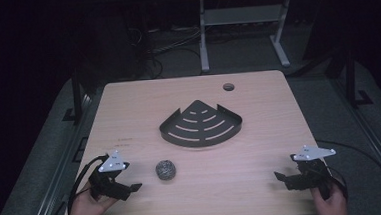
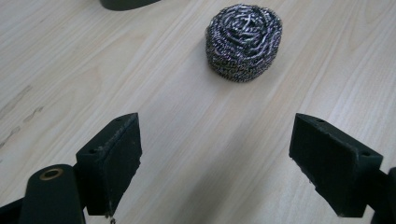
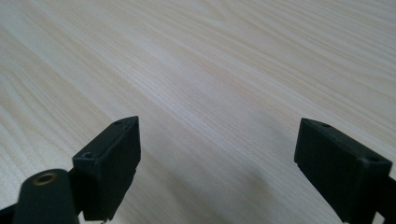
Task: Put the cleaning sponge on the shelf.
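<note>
We judge the work barely begun: our left gripper (image 2: 215,163), fingers spread wide and empty, faces the steel wool scourer (image 2: 244,42) lying untouched at lower centre of the tabletop (image 1: 261,158). Our right gripper (image 3: 217,172) waits lower right, fingers apart. The grasp remains.

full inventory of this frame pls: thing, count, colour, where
steel wool scourer: 1, silver-grey, near-left part of the table, just ahead of the left gripper, untouched
corner shelf tray: 1, black, slotted, table centre
table: 1, light wood, with a round hole near its far right edge
desk frame: 1, grey-white legs, on the floor beyond the table
left gripper: 1, black with a grey plate, near-left, jaws open
right gripper: 1, black with a grey plate, near-right, jaws open over bare wood
hands: 2, at the bottom edge
</note>
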Tool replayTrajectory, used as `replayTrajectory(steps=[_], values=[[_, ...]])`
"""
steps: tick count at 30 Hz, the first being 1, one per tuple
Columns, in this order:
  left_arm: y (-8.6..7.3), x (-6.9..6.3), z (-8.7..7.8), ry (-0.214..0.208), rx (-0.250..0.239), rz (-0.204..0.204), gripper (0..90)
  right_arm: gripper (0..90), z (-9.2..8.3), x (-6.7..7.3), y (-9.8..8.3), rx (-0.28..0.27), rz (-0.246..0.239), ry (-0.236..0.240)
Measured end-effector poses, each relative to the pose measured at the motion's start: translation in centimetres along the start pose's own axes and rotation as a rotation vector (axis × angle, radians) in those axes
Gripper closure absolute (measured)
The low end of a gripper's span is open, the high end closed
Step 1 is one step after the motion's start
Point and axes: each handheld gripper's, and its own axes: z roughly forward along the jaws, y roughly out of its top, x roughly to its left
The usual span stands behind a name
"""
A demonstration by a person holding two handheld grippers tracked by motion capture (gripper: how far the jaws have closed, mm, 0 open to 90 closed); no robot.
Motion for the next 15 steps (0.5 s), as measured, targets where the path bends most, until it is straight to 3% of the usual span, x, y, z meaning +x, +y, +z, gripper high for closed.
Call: replayTrajectory(steps=[15], values=[[3.1,-0.4,2.0,-0.038,0.072,0.056,16.2,14.1,-0.2,0.2,0.2,-0.010,-0.020,0.001]])
